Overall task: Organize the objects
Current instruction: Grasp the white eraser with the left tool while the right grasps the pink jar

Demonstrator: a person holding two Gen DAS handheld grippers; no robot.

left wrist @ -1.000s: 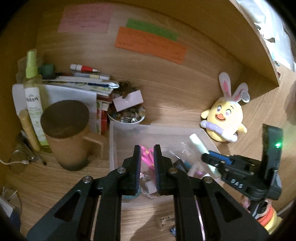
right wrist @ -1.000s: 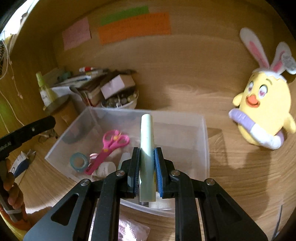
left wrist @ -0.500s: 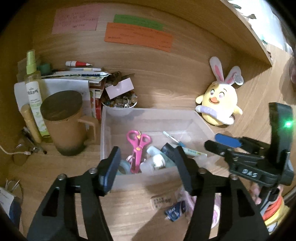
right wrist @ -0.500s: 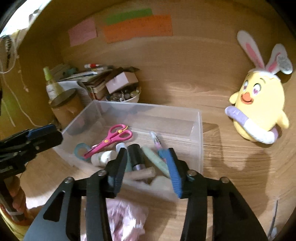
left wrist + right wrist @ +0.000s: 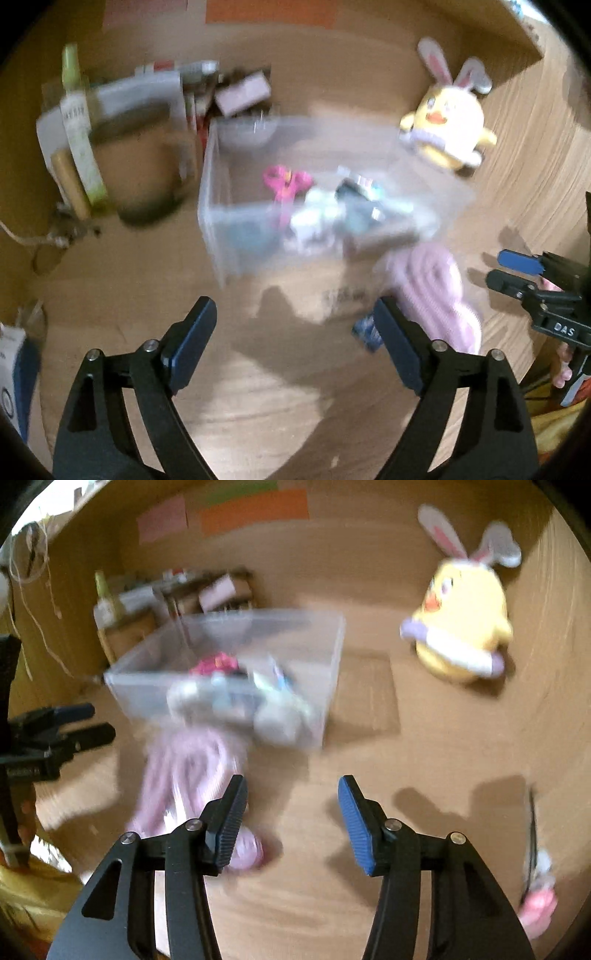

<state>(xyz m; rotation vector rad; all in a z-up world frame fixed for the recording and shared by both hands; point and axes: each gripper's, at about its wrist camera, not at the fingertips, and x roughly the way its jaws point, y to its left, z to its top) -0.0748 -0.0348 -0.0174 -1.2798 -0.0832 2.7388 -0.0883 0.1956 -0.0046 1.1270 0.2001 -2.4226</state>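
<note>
Grippers come first in both views: the left gripper (image 5: pixel 295 339) and the right gripper (image 5: pixel 291 812) each hang over bare wood of the desk (image 5: pixel 424 738) with jaws spread wide and nothing between them. Just past them, near the front edge of the desk, a soft pink bundle (image 5: pixel 184 775) lies loose outside the bin, and a small blue packet (image 5: pixel 365 332) sits close to it; both look like work left to do. A thin pink-ended item (image 5: pixel 535 897) also lies out toward the right edge, too blurred to name. Farther back, around the middle of the desk, stands the clear plastic bin (image 5: pixel 214 206), already holding pink scissors (image 5: pixel 286 182) and a heap of small tubes and rolls that motion blur smears together. So the sorting seems well under way but unfinished. Beyond the bin, against the back wall, the yellow bunny-eared plush (image 5: pixel 461 627) sits at the right, and a brown mug (image 5: pixel 147 173) with a cluttered stack fills the back left corner.
</note>
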